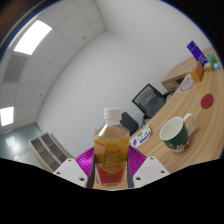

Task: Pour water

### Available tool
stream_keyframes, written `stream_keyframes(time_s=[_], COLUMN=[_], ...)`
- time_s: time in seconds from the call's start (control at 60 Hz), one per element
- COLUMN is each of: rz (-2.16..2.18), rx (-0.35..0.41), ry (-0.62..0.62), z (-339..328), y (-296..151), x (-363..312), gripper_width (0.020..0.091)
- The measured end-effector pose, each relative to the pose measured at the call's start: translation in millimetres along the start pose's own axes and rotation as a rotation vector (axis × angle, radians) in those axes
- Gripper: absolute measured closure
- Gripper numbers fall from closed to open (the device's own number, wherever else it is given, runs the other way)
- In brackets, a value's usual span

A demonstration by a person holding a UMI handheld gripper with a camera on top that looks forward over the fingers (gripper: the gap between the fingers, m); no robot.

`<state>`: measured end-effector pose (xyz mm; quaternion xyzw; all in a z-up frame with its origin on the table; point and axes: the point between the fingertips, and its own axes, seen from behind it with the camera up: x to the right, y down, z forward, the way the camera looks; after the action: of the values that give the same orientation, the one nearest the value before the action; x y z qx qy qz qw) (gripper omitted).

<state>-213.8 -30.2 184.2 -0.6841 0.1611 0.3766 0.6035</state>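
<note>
Room: white walls and a panelled ceiling with lit light panels (32, 37) tilt hard across your view, so you're holding things well off level.
Bottle: the bottle (112, 145), white cap, amber liquid, orange label, sits right between the fingers, long axis roughly upright in your view.
Hand-held gripper: your hand-held gripper (112, 170) looks clamped on the bottle, a magenta pad (87, 158) pressing each side, low on the body.
Chair: a black office chair (151, 100) stands beyond the bottle, at the worktop's far edge.
Mug: the white mug (176, 130) with dark green inside stands on the wooden worktop (200, 125), ahead and right of the bottle, well apart.
Next, I'd judge: carry the bottle rightward, neck over the mug's mouth, then tip.
</note>
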Motion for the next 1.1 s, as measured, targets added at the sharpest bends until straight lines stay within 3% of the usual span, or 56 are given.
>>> stream_keyframes(time_s=[0.2,0.467,0.667,0.767,0.817,0.9,1.017,1.1], rz=[0.745,1.202,1.271,1.073,0.877,0.454,-0.15,-0.478], rx=[0.058,0.155,0.118,0.065,0.087,0.177,0.361,0.453], ry=[-0.096,-0.117,-0.12,-0.135,-0.138,-0.185,-0.076,0.091], z=[39,57,63,57,51,24,-18,-21], y=[-35,-55,-48,-52,-70,-128,-211,-266], x=[12,49,49,29,18,-4,5,48], gripper_width=[0.0648,0.0636,0.0636,0.0634,0.0636,0.0633,0.0632,0.0635])
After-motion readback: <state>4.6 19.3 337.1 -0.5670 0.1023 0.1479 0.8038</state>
